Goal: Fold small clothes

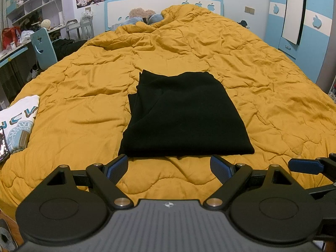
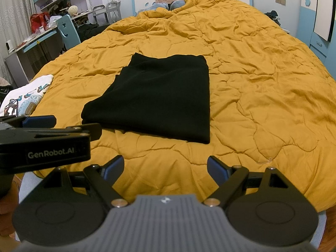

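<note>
A black garment (image 1: 182,115) lies folded into a rough rectangle on the mustard-yellow quilt (image 1: 73,105); it also shows in the right wrist view (image 2: 155,98). My left gripper (image 1: 169,168) is open and empty, just short of the garment's near edge. My right gripper (image 2: 166,168) is open and empty, above the quilt a little short of the garment's near right corner. The right gripper's fingertip (image 1: 304,164) shows at the right edge of the left wrist view. The left gripper body (image 2: 42,147) shows at the left of the right wrist view.
A folded white printed T-shirt (image 1: 19,117) lies at the quilt's left edge, also in the right wrist view (image 2: 27,96), with a phone (image 1: 3,142) beside it. A blue chair (image 1: 43,46) and a cluttered desk stand to the left. A blue wardrobe (image 1: 304,21) stands to the right.
</note>
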A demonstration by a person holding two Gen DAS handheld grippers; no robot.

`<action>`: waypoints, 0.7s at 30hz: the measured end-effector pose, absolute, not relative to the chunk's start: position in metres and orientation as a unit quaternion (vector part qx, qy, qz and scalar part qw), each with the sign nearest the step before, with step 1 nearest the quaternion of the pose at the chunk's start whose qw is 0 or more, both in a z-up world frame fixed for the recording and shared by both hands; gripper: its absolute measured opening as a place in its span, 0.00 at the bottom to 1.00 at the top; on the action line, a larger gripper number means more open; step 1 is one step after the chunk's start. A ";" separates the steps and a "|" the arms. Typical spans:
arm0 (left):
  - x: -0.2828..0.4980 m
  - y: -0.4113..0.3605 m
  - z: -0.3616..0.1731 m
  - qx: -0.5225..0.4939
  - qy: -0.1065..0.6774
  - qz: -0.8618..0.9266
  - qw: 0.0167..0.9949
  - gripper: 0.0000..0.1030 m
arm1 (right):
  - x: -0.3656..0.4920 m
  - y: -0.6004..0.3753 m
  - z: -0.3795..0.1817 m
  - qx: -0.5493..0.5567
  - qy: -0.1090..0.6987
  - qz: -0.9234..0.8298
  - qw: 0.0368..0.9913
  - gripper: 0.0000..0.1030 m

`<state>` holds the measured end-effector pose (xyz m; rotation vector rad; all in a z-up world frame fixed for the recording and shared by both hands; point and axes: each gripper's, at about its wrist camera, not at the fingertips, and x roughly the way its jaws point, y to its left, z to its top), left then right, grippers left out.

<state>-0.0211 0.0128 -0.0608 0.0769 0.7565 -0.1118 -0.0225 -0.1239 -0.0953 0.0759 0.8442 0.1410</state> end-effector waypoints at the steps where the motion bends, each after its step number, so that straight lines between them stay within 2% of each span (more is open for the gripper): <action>1: -0.021 0.013 -0.061 0.038 0.369 -0.054 0.927 0.99 | -0.023 -0.124 -0.095 0.037 0.409 0.068 0.909 0.79; 21: -0.021 0.011 -0.053 0.048 0.355 -0.057 0.932 0.99 | -0.021 -0.127 -0.096 0.038 0.408 0.067 0.910 0.79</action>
